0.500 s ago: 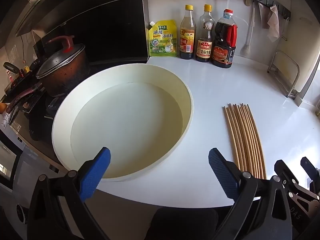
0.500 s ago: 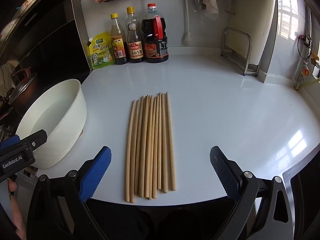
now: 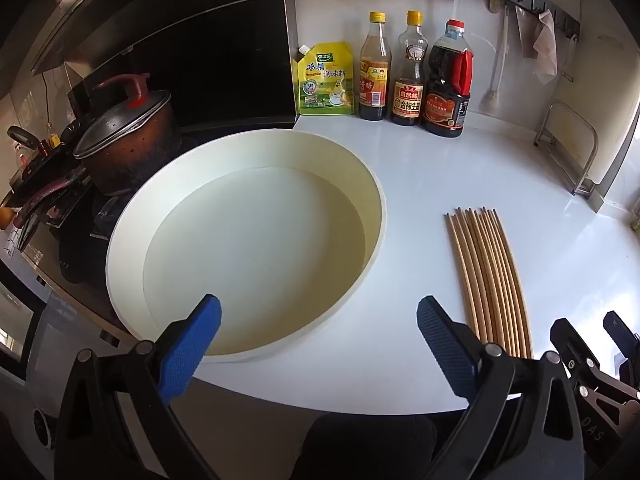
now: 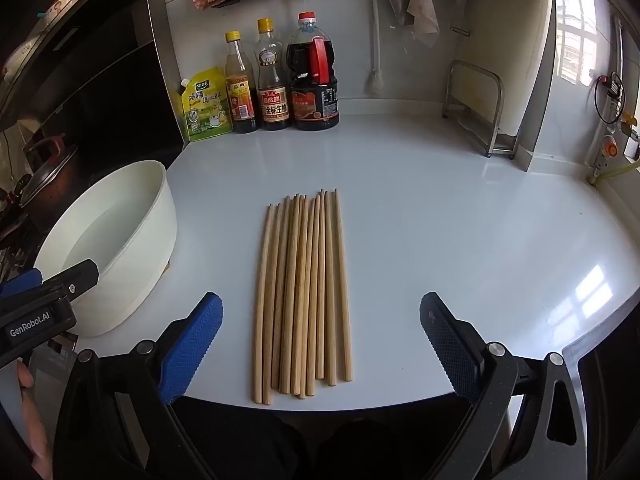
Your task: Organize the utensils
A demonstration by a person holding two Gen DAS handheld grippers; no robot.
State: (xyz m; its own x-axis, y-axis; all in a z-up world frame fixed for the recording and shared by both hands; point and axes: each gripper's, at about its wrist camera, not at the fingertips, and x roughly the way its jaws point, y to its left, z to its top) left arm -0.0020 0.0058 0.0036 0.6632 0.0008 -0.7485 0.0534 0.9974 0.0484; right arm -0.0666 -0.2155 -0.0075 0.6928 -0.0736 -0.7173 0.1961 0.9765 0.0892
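Observation:
Several wooden chopsticks (image 4: 304, 296) lie side by side in a row on the white counter (image 4: 440, 220), pointing away from me; they also show in the left wrist view (image 3: 488, 272). A large empty white basin (image 3: 256, 256) stands left of them, seen in the right wrist view too (image 4: 120, 248). My left gripper (image 3: 320, 344) is open and empty over the basin's near rim. My right gripper (image 4: 320, 344) is open and empty, hovering above the near ends of the chopsticks.
A yellow seasoning pouch (image 3: 326, 80) and three sauce bottles (image 3: 412, 72) stand at the back wall. A lidded pot (image 3: 124, 144) sits on the stove at left. A metal rack (image 4: 476, 108) stands at back right. The counter's front edge is close below both grippers.

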